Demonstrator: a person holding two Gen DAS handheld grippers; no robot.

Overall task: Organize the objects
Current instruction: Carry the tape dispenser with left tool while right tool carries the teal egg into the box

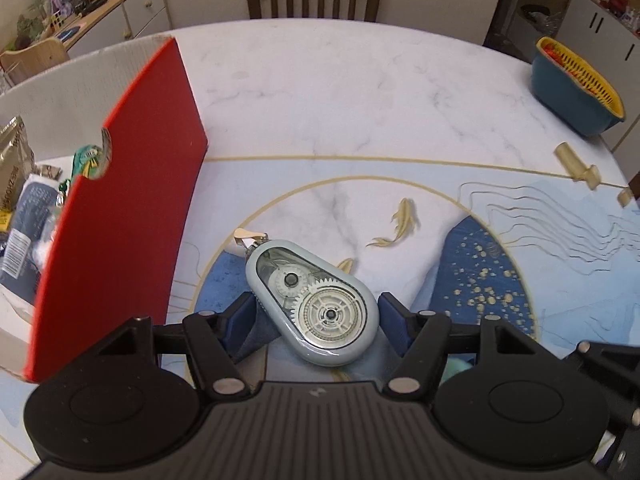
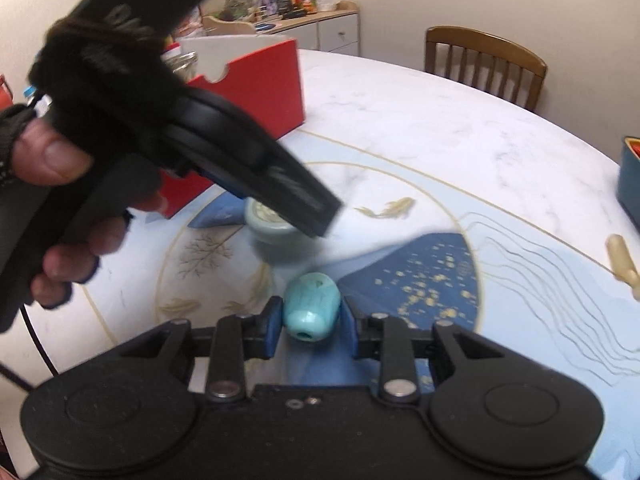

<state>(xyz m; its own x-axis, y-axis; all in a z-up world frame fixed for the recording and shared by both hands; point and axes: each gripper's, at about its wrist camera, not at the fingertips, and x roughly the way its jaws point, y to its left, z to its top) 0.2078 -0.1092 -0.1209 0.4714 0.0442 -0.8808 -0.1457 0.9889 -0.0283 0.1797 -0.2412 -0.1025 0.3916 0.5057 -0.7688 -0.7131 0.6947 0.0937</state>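
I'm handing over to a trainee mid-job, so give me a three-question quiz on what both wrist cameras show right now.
1. True or false: the left gripper has its fingers closed tight on the tape dispenser.
2. Multiple choice: what sits between the right gripper's fingers? A) a turquoise bead B) a red box C) a beige clip
3. Fill in: in the left wrist view, the red box stands to the ___ of the dispenser.

Key:
1. False: a gap shows beside the right finger, with the dispenser lying on the table.
2. A
3. left
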